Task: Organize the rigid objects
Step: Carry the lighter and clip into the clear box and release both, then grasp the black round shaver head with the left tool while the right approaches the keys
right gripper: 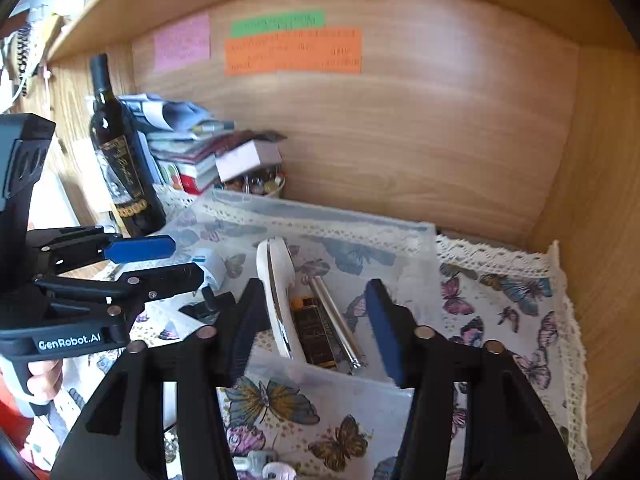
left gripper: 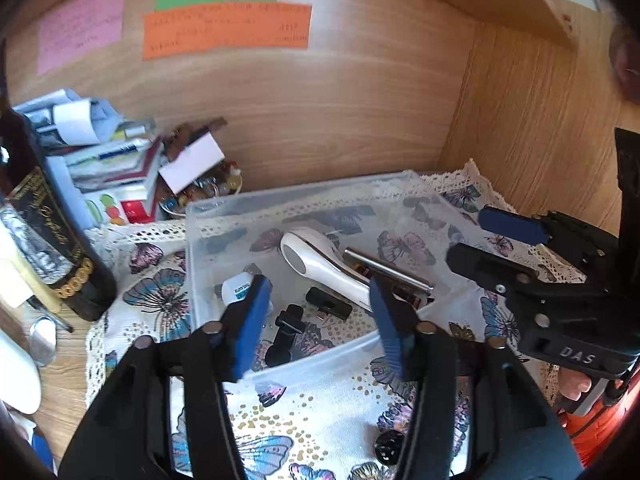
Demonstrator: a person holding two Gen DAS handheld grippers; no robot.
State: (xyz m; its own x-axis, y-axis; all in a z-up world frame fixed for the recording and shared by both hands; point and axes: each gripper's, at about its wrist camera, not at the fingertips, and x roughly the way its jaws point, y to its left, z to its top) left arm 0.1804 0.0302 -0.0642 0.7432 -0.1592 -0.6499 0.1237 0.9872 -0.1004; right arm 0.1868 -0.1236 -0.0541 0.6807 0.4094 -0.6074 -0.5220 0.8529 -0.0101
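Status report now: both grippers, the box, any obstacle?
Left gripper open, empty. Right gripper open, empty. Clear plastic box holds white handheld device, metal tube. Nothing blocking.

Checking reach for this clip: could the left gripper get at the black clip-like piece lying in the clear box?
Probably yes. The left gripper is open right above the clear box, which has no lid, and the black piece lies uncovered between its fingers.
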